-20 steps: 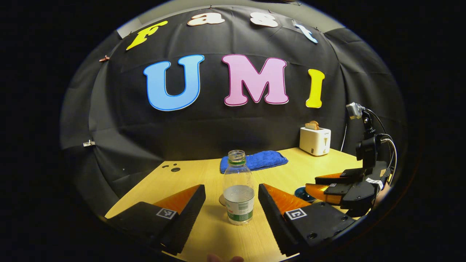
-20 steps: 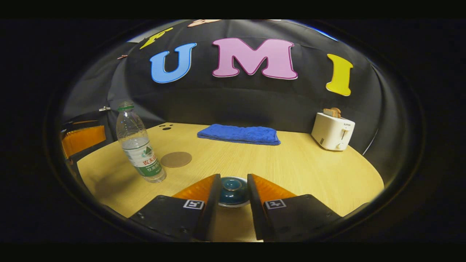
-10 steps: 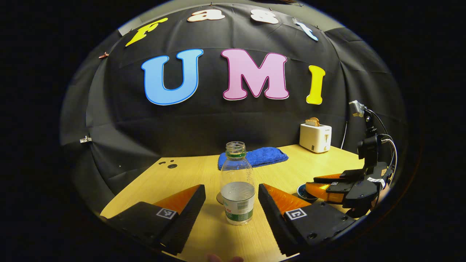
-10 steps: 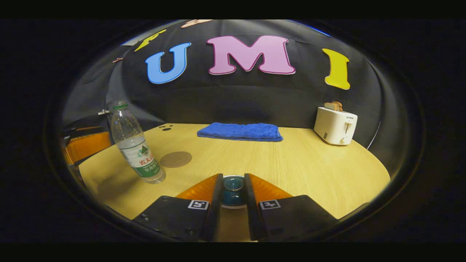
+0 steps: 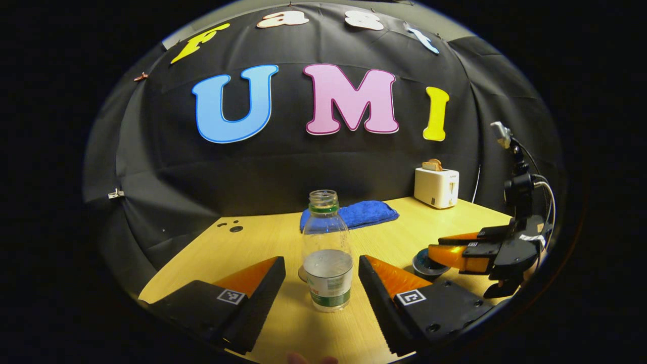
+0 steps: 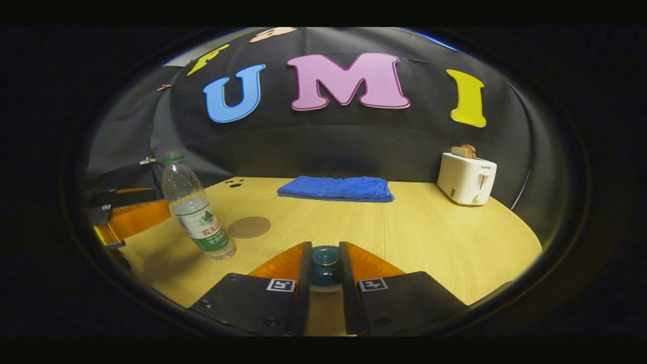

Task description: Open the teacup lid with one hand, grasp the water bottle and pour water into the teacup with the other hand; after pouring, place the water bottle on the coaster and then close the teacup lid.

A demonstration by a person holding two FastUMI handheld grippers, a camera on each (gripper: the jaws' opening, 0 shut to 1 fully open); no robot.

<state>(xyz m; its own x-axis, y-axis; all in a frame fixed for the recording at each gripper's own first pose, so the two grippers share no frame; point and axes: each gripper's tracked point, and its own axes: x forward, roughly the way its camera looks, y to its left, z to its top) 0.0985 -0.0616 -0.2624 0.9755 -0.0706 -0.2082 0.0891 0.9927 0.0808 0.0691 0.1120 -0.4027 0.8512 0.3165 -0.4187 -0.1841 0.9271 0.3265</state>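
Teacup lid: grasp and lift

Right gripper [image 6: 324, 270] is pinching the teacup lid [image 6: 324, 259]; lifting straight up seems best. Left gripper [image 5: 322, 283] is standing spread around the water bottle [image 5: 328, 253], left of the teacup, coaster [image 6: 249, 227] behind.

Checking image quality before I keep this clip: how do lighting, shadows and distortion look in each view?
Left gripper view: warm light, the clear plastic water bottle sharp, the pale wooden table bowed by the fisheye. Right gripper view: the bottle leans from distortion and casts a soft shadow towards the camera; the white toaster is crisp.
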